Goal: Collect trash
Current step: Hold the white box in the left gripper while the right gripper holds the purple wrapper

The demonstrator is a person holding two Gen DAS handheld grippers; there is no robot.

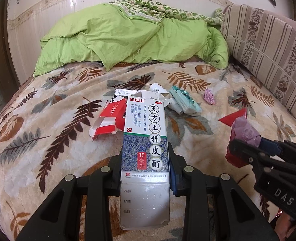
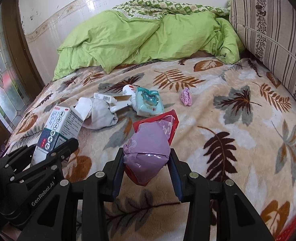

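Observation:
My left gripper (image 1: 145, 150) is shut on a white and blue medicine box (image 1: 144, 140) with Chinese print, held above the bed; it also shows in the right wrist view (image 2: 57, 128). My right gripper (image 2: 146, 156) is shut on a purple packet in a red wrapper (image 2: 150, 144), seen in the left wrist view (image 1: 242, 132) too. On the leaf-patterned blanket (image 2: 238, 124) lie a red and white box (image 1: 109, 118), a teal tissue pack (image 2: 150, 101), a white tube (image 2: 127, 89), crumpled white paper (image 2: 101, 114) and a small pink wad (image 2: 186, 96).
A green quilt (image 2: 143, 36) is bunched at the far end of the bed. A striped cushion (image 2: 272, 32) lines the right side. A tiled wall (image 2: 67, 6) stands behind, and a glass door (image 2: 1, 76) is at the left.

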